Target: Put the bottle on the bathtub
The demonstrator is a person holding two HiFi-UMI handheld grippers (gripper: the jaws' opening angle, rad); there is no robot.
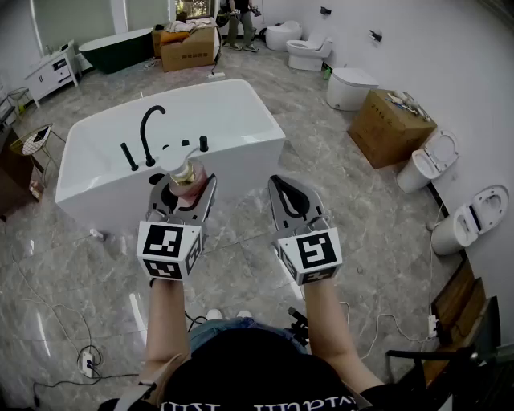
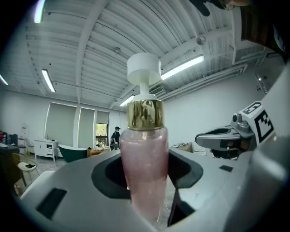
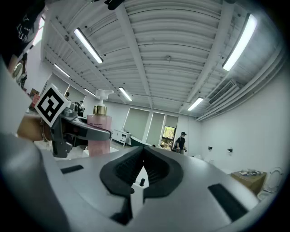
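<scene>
A pink pump bottle (image 1: 185, 175) with a gold collar and white pump head stands upright between the jaws of my left gripper (image 1: 181, 193), which is shut on it. In the left gripper view the bottle (image 2: 143, 163) fills the middle. It hangs just in front of the near rim of the white bathtub (image 1: 104, 181), close to the black tap (image 1: 148, 132). My right gripper (image 1: 291, 199) is to the right of it at the same height, shut with nothing between its jaws. From the right gripper view the bottle (image 3: 99, 133) shows at the left.
Several toilets (image 1: 350, 87) and cardboard boxes (image 1: 390, 126) line the right wall. A dark green tub (image 1: 120, 48) and a white cabinet (image 1: 51, 74) stand at the back left. A person (image 1: 239, 22) stands at the far end. Cables (image 1: 88, 361) lie on the marble floor.
</scene>
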